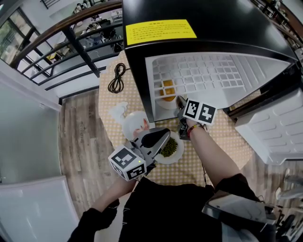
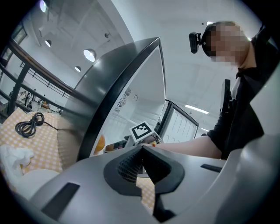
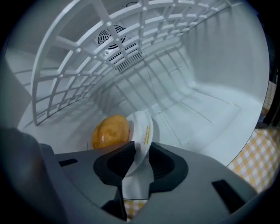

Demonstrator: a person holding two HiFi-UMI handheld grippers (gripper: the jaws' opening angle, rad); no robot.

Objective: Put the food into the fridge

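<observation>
Right now you are reaching your right tongs [image 3: 141, 151] into the open black fridge [image 1: 203, 14], which is standing on a checked worktop [image 1: 108, 97] with its door [image 1: 277, 132] swung out to your right. The right gripper view is showing these tongs standing apart, with the rim of a white plate [image 3: 142, 127] sitting between them. The gap is looking wider than the rim, so the pads are not pressing on it. A rounded piece of orange food [image 3: 110, 131] is lying on that plate, inside the fridge and beneath the white wire shelf [image 3: 87, 65].

Your left tongs [image 1: 165, 135] are hovering outside the fridge, pointing level, with their tips meeting and nothing between them. In the head view they are hanging over a second white plate [image 1: 178, 158] of green food [image 1: 170, 147], which is waiting on the worktop in front of the fridge. A third plate [image 1: 134, 124] and a crumpled tissue [image 1: 118, 111] are lying just left of it, and a coiled black cable [image 1: 117, 78] is resting farther back beside the fridge.
</observation>
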